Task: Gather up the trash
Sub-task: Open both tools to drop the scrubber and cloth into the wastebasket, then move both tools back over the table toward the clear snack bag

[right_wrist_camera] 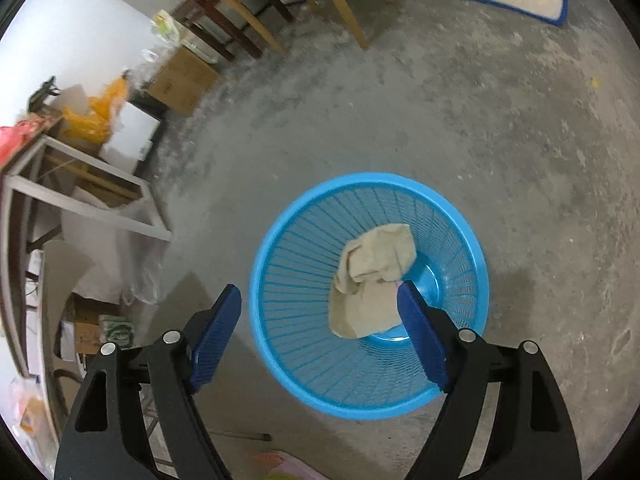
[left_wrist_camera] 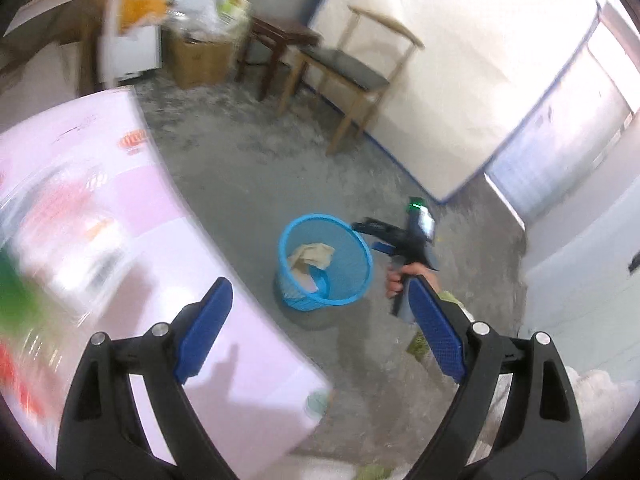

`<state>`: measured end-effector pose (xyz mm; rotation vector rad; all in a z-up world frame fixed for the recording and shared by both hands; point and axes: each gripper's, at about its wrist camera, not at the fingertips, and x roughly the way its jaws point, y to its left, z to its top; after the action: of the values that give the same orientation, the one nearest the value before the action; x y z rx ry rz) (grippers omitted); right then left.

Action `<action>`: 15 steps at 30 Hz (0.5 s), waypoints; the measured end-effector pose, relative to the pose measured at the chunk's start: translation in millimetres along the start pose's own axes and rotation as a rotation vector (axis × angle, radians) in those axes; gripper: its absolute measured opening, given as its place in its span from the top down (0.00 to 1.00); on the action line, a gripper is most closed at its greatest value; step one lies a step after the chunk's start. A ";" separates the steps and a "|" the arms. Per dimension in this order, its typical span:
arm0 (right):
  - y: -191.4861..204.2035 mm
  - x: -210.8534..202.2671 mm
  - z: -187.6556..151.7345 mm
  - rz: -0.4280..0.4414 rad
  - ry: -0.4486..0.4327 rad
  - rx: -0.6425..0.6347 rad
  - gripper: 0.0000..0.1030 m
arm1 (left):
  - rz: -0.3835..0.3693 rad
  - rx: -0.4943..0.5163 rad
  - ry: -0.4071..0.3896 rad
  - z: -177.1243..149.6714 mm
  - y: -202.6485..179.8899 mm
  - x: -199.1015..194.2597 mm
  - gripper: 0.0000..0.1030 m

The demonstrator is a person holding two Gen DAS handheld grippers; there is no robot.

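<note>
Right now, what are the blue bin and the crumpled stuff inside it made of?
The blue bin looks like shiny molded plastic: thin ribs with gaps and a glossy rim. The crumpled stuff looks like beige paper or thin cloth, matte and creased; the pictures leave that open.

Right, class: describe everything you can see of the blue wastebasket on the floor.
The blue wastebasket is a round, bright blue plastic bin with slatted, see-through mesh walls, a solid smooth rim and a solid base. It stands upright on the grey concrete floor, narrowing toward the bottom. Inside lies a crumpled beige paper resting against the wall and base. The open right tongs hover above it without touching.
</note>
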<state>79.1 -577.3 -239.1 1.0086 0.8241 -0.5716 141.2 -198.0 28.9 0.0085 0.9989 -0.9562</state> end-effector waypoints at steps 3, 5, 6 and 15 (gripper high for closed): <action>14.0 -43.4 -12.7 0.063 -0.049 -0.036 0.24 | 0.068 -0.071 -0.081 -33.6 28.7 -50.2 0.17; 27.0 -77.6 -24.5 0.115 -0.086 -0.074 0.24 | 0.162 -0.101 -0.120 -57.8 46.3 -78.6 0.17; 34.9 -94.4 -30.7 0.139 -0.101 -0.098 0.24 | 0.200 -0.116 -0.132 -68.4 53.7 -90.3 0.17; 168.0 -203.3 -101.6 0.440 -0.119 -0.417 0.24 | 0.361 -0.301 -0.191 -151.4 119.4 -155.3 0.17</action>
<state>53.9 -403.4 -17.8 0.7294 0.5583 -0.0733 86.8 42.3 4.7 -0.1473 0.9164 -0.4619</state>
